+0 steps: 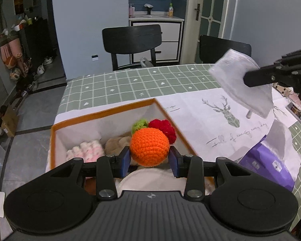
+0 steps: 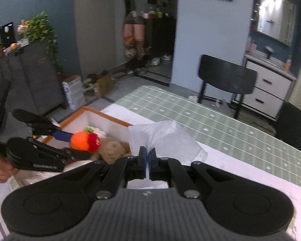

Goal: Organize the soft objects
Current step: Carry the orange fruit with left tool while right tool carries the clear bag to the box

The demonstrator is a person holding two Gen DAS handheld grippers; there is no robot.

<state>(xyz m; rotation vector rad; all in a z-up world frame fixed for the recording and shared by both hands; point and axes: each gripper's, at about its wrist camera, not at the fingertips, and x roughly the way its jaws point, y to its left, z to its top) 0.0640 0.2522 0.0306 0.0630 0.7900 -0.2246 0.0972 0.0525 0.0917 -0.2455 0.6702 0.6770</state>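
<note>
Crochet orange (image 1: 149, 147) sits pinched between the two blue pads of the left gripper (image 1: 150, 157), which hangs over the open box (image 1: 102, 114) with the orange rim. In the left wrist view a red knitted piece (image 1: 163, 129) shows at about one o'clock from the orange and a green knitted tuft (image 1: 139, 125) at about eleven o'clock, both touching it; whether they are joined to it I cannot tell. Inside the box lie a pink and white fluffy toy (image 1: 85, 150) at nine o'clock from the orange and a brown plush toy (image 1: 118, 142) between that toy and the orange.

The right gripper (image 2: 147, 161) has its jaws pressed together on a thin white padded sheet (image 2: 166, 140), which stands up ahead of the fingers toward twelve o'clock. From the left wrist view the same sheet (image 1: 242, 80) hangs in the air at two o'clock, well above the white cloth with a deer print (image 1: 216, 108) that covers part of the table.

The table carries a green checked tablecloth (image 1: 130, 86), and the box stands on its near left corner. A purple pack (image 1: 264, 164) with a white tissue poking from it lies at four o'clock from the orange, on the white cloth. Two black chairs (image 1: 131, 40) stand at the table's far edge. In the right wrist view a hand (image 2: 0, 170) grips the left tool at nine o'clock.
</note>
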